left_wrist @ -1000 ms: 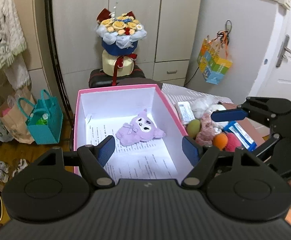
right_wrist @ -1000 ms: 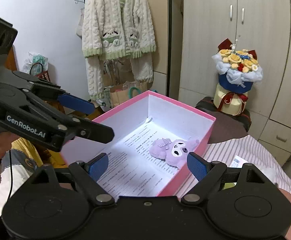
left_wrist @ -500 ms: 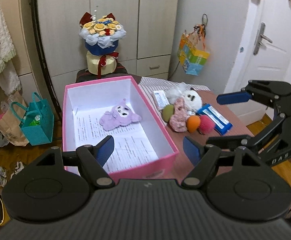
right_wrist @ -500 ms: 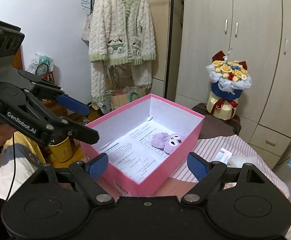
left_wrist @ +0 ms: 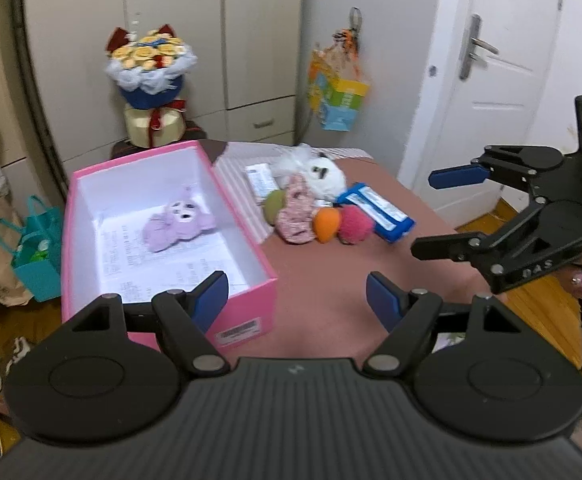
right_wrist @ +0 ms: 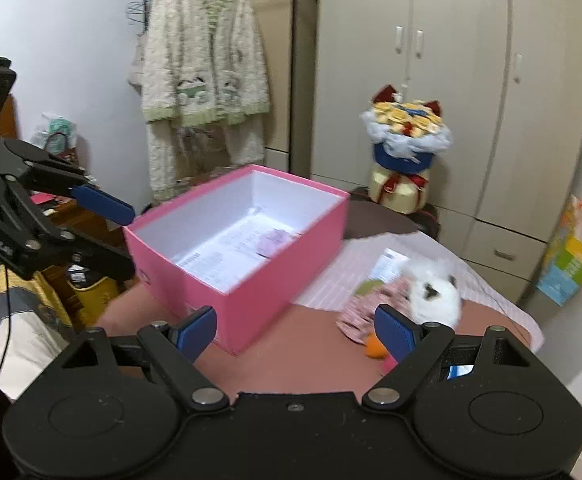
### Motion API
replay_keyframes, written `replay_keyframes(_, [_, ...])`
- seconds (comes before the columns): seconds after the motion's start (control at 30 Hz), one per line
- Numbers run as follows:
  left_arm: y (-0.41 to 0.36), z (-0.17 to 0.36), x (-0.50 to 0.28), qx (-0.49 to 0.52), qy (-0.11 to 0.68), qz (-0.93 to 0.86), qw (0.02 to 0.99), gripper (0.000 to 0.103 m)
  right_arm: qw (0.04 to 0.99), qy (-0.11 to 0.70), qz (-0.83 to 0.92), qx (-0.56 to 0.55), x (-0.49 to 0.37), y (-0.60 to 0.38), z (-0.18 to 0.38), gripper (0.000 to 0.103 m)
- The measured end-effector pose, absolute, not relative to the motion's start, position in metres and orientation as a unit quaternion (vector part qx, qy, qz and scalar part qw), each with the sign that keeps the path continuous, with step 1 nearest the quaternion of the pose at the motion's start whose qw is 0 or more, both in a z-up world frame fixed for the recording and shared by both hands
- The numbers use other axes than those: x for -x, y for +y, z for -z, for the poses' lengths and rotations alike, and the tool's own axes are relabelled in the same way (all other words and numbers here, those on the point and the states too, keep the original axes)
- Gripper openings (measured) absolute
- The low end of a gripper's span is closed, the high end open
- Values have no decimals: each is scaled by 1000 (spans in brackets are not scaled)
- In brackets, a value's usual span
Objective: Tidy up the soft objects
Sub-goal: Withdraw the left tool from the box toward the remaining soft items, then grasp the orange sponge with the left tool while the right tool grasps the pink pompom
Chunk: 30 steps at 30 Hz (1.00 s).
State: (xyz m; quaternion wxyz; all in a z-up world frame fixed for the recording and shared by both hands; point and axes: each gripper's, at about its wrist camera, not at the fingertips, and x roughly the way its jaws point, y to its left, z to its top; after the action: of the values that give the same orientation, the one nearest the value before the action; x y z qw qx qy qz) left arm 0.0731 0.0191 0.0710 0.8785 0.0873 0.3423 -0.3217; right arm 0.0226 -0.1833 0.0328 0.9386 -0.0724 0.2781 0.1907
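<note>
A pink box (left_wrist: pixel 247 322) (right_wrist: pixel 251 296) stands open on the brown table with a purple plush (left_wrist: pixel 177 222) lying inside. Beside it lie a white plush (left_wrist: pixel 323 174) (right_wrist: pixel 431 292), a pink floral plush (left_wrist: pixel 297 212), a green ball (left_wrist: pixel 274 206), an orange toy (left_wrist: pixel 326 224) and a magenta ball (left_wrist: pixel 355 224). My left gripper (left_wrist: pixel 297 300) is open and empty, above the box's near right corner. My right gripper (right_wrist: pixel 295 330) is open and empty, near the box's side; it also shows in the left wrist view (left_wrist: pixel 443 212).
A blue wipes pack (left_wrist: pixel 377 211) and a small white packet (left_wrist: pixel 259 178) lie by the toys. A flower bouquet (left_wrist: pixel 151 88) stands behind the table. Teal bag (left_wrist: pixel 37 252) on the floor at left. White door (left_wrist: pixel 491 92) at right. A cardigan (right_wrist: pixel 203 96) hangs on the wall.
Both grippers have pulled back and away from the box and swung to the right, so the toys on the table now show more fully. Both stay open and empty.
</note>
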Motion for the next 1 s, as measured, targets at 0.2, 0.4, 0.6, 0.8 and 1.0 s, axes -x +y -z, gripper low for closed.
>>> replay_keyframes(0.2, [-18, -58, -78, -90, 348, 354, 863, 74, 948, 258, -169, 83, -16, -214, -10, 89])
replay_keyframes(0.4, [-51, -48, -87, -88, 332, 363, 866, 74, 951, 249, -152, 98, -20, -236, 11, 89])
replay_keyframes(0.6, [-79, -30, -105, -73, 326, 354, 874, 72, 949, 263, -153, 86, -41, -255, 32, 87])
replay_keyframes(0.8, [-103, -8, -127, -63, 327, 336, 881, 69, 944, 279, -169, 45, -66, -267, 64, 81])
replay_keyframes(1.0, [-121, 20, -159, -21, 360, 328, 873, 65, 942, 284, -174, 44, -100, -265, 95, 70])
